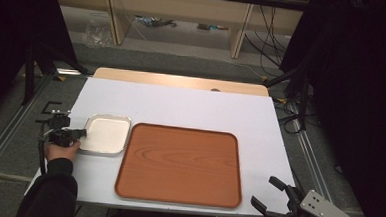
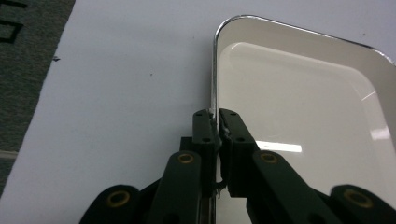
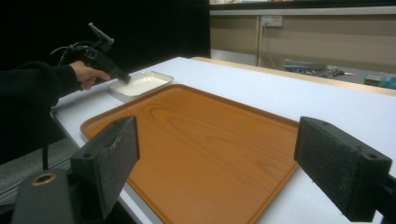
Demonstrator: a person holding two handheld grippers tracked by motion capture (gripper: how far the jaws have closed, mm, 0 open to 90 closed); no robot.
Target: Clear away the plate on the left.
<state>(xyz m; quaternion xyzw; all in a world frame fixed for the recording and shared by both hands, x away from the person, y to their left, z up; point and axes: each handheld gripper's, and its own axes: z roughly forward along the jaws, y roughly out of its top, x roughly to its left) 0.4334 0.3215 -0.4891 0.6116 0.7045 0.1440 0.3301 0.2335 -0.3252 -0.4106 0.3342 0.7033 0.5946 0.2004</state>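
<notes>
Left gripper is clamped on the rim of the white dish — in the left gripper view the two black jaws pinch the dish wall at its near-left edge, one jaw outside the rim, one inside. I see the dish sitting flat on the white table, at the table's left side, just beside the left edge of the wooden tray; from above they look touching or nearly so, I can't tell which. Dish is empty as far as I can see. My left hand comes in from the lower left, dark sleeve behind it. From the right gripper view the left gripper angles down onto the dish at its near corner, cable trailing up behind the hand. Right gripper sits at the table's front-right corner, off the tray's right edge, jaws wide apart with nothing between them — its own view looks across the tray between two spread pads.
</notes>
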